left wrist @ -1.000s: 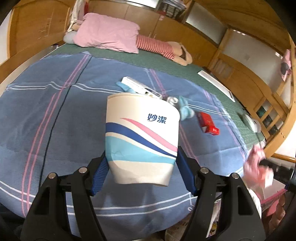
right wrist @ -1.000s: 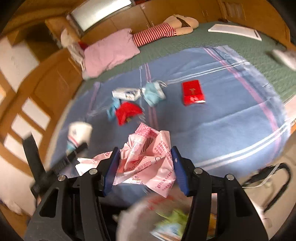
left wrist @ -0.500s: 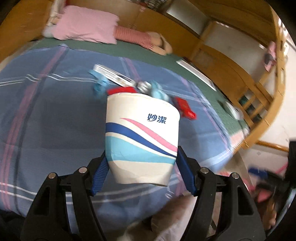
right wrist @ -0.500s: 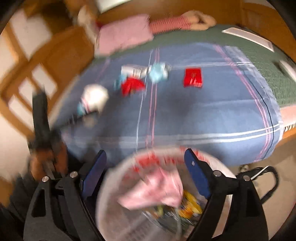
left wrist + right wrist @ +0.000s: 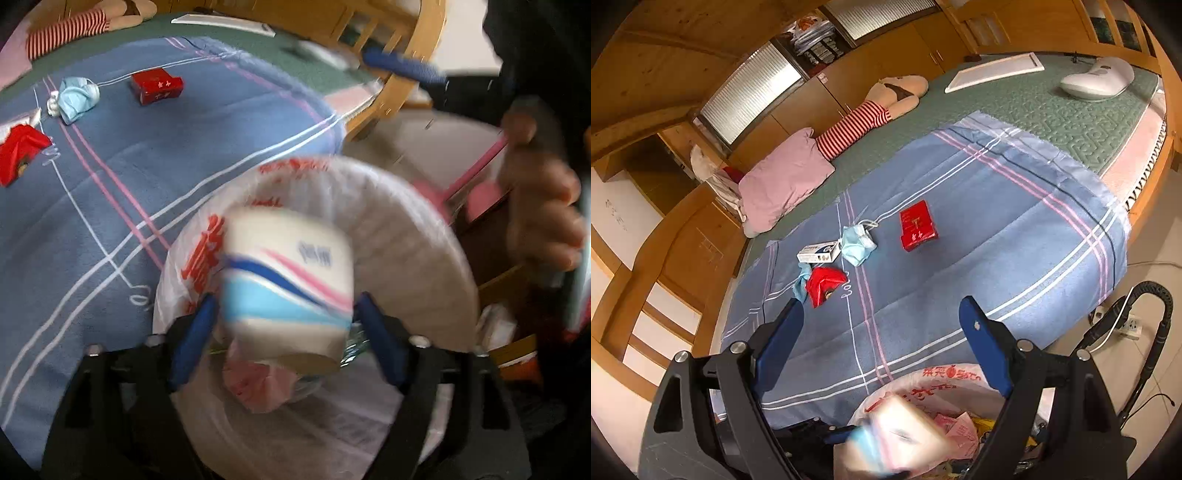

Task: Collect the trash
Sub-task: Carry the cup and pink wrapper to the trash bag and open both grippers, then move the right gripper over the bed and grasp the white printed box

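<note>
My left gripper (image 5: 284,328) has its jaws spread wider than the white paper cup (image 5: 288,288) with blue and pink waves; the blurred cup sits between them, over the bag-lined trash bin (image 5: 417,236). Whether the pads still touch it I cannot tell. A crumpled pink wrapper (image 5: 258,380) lies in the bin. My right gripper (image 5: 879,343) is open and empty above the bin (image 5: 945,380) and the bed edge. On the blue blanket (image 5: 997,236) lie a red box (image 5: 918,225), a blue face mask (image 5: 857,245), a white carton (image 5: 818,252) and a red crumpled wrapper (image 5: 823,282).
A pink pillow (image 5: 783,181) and a striped plush doll (image 5: 871,110) lie at the bed's far end. A white device (image 5: 1097,79) and a flat white board (image 5: 993,72) lie on the green mattress. Black cables (image 5: 1126,321) lie on the floor at right.
My left gripper swung from over the bed to over the bin and its jaws spread around the cup. My right gripper dropped the pink wrapper into the bin and rose, open.
</note>
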Motion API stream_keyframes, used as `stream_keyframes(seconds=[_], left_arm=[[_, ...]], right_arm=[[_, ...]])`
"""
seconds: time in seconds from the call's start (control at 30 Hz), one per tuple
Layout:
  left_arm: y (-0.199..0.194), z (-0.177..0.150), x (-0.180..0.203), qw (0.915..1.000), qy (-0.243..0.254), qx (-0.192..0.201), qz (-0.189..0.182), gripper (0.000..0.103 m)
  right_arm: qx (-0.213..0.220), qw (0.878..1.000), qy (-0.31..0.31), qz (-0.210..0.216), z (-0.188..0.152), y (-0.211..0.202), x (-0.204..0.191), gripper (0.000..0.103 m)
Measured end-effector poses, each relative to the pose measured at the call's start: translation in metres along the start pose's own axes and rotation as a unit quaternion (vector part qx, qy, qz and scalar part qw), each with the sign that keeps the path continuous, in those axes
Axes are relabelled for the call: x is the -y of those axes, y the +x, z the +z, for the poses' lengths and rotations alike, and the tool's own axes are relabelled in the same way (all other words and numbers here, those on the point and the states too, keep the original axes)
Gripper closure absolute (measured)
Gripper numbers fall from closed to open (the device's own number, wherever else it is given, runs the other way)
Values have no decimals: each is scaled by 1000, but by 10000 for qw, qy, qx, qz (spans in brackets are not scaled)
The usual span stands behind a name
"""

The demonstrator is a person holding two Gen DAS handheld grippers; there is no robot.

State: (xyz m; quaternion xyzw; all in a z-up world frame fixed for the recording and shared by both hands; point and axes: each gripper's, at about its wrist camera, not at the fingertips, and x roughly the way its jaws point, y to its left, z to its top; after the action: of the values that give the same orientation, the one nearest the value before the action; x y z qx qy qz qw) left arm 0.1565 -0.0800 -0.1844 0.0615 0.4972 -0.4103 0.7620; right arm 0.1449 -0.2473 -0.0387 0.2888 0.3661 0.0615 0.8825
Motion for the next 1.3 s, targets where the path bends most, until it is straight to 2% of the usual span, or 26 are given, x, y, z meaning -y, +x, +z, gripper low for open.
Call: stream_keyframes(seconds=[0.03,0.13,0.2,0.3,0.4,0.6,0.67,0.73,0.77,0.8,0.87,0.9,0.93,1.0,1.03,1.17,1.27,1.3], left_arm=[[-1,0,-2,10000,-56,26,38,16],[-10,1,-18,9978,-546,261,-278,16],[-17,0,-28,9951,-820,449,-311,16],[-25,0,-26,9938,-875,665,-178,12],[-44,-7,-27,9907,-885,944,-420,12],[-66,-9,-36,9825,-1095,1424,-490,12],[-75,-9,-42,9768,-1260,1673,-442,12],[-92,-9,-55,9690,-1509,1954,-73,12],[-101,-10,-62,9643,-1668,2039,259,12],[-111,-7,-71,9566,-1857,2100,794,12],[-138,-2,-89,9381,-1940,2205,1836,11],[-148,-1,-95,9299,-1928,2288,2141,9],[-162,2,-103,9150,-1956,2410,2577,6],[-181,7,-118,8931,-2066,2501,3116,4],[-188,9,-126,8852,-2144,2495,3290,4],[-195,14,-156,8692,-2544,2365,3519,4],[-182,-1,-184,8506,-3147,2205,3590,4],[-174,-13,-198,8394,-3555,1968,3610,4]], right_arm=[[-25,10000,4,9,-2,1,0,19],[-114,9999,28,34,-7,7,-1,19],[-166,9998,65,53,-9,10,-1,19],[-222,9997,105,46,-12,13,0,19],[-244,9996,158,31,-13,14,3,19],[-277,9993,252,-9,-14,17,8,19],[-283,9992,268,-23,-15,17,9,19],[-288,9992,257,-31,-14,18,9,19],[-286,9993,228,-54,-15,18,9,19],[-270,9994,184,-104,-15,20,8,19],[-307,9992,96,-250,-15,26,7,19],[-346,9989,86,-296,-14,30,7,19],[-400,9986,84,-339,-15,35,6,19],[-564,9978,78,-351,-15,51,-1,19],[-643,9973,16,-358,-15,60,-7,19],[-955,9942,-254,-424,-16,104,-31,19],[-1127,9921,-385,-399,-15,141,-50,19],[-1135,9917,-438,-426,-13,150,-56,19]])
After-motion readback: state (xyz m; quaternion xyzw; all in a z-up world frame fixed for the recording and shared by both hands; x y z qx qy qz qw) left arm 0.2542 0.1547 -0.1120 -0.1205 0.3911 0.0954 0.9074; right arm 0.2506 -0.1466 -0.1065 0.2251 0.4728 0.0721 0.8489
